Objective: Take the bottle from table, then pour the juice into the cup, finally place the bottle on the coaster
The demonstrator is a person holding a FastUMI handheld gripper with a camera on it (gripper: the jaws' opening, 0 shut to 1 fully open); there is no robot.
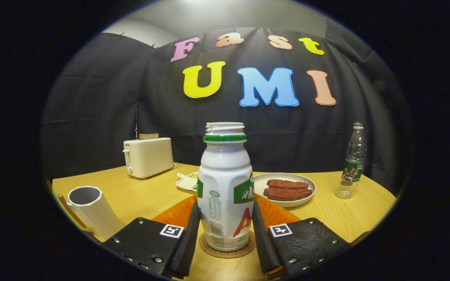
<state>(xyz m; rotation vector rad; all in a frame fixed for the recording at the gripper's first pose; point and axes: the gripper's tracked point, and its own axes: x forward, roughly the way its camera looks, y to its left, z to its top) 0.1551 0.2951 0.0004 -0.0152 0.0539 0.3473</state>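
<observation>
The bottle looks like smooth, glossy white plastic with a ribbed, threaded neck and a printed wrap. Under it the coaster is matt and cork-like. The bench has a pale wood-grain finish with a soft sheen. The cup is matt white. The toaster is smooth, satin cream plastic. The water bottle is clear plastic, and the plate is glossy.
</observation>
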